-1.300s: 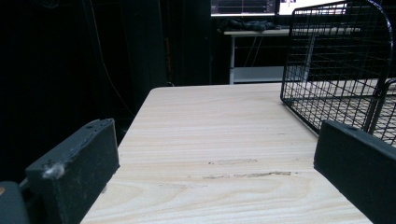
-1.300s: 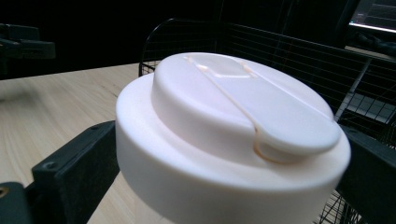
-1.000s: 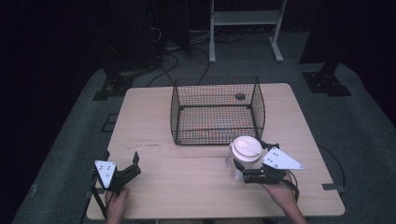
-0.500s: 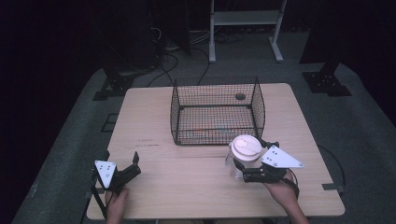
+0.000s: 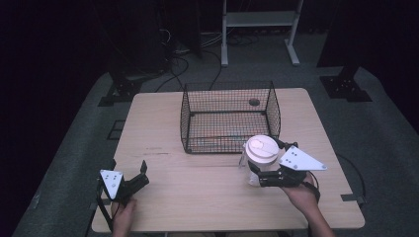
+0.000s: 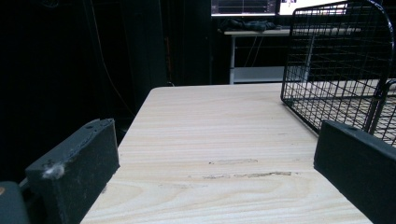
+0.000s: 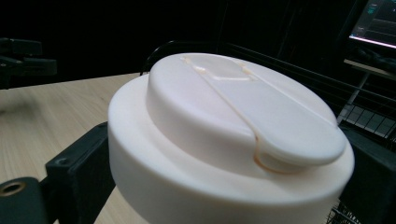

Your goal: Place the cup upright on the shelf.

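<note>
One white-lidded jar (image 5: 260, 157) is sitting pinched in the right gripper (image 5: 256, 173) at lower right, not yet inside the wire basket (image 5: 230, 118); the left gripper (image 5: 143, 174) is idling spread, empty, lower left.

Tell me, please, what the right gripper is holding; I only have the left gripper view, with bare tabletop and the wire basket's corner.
Observer: The right gripper is shut on a clear cup with a white lid.
Operator: Is the cup upright?
Observer: Yes, upright, lid on top, as the high view shows.
Operator: Where is it relative to the basket?
Observer: Just outside the wire basket, at its near right corner.
</note>
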### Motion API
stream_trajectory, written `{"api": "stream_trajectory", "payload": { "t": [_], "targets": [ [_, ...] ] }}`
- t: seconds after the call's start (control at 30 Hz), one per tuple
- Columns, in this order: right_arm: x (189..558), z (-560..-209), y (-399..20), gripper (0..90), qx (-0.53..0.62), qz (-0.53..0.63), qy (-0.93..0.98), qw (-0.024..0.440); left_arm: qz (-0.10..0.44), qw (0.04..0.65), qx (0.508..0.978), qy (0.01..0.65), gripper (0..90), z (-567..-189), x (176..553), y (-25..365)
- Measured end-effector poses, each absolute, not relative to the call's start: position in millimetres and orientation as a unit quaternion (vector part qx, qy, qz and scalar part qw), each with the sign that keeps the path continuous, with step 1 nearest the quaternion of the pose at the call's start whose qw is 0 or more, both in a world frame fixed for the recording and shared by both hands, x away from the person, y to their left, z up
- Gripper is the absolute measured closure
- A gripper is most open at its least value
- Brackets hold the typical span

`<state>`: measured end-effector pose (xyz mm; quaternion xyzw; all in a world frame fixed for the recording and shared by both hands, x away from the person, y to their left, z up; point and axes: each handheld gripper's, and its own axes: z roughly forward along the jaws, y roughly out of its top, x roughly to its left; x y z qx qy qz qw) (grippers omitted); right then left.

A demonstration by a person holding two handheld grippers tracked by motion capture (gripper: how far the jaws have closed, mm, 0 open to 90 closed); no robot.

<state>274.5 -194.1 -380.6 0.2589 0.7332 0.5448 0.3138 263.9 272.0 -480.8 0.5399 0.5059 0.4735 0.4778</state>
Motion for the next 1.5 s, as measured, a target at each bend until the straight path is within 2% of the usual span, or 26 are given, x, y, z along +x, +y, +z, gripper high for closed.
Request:
{"api": "stream_trajectory", "payload": {
  "t": [1.5],
  "targets": [
    [308,-294,-172,4.4,0.222,0.554,0.729,0.335,0.473,0.479,0.539,0.507,0.0,-481,264,272]
  ]
}}
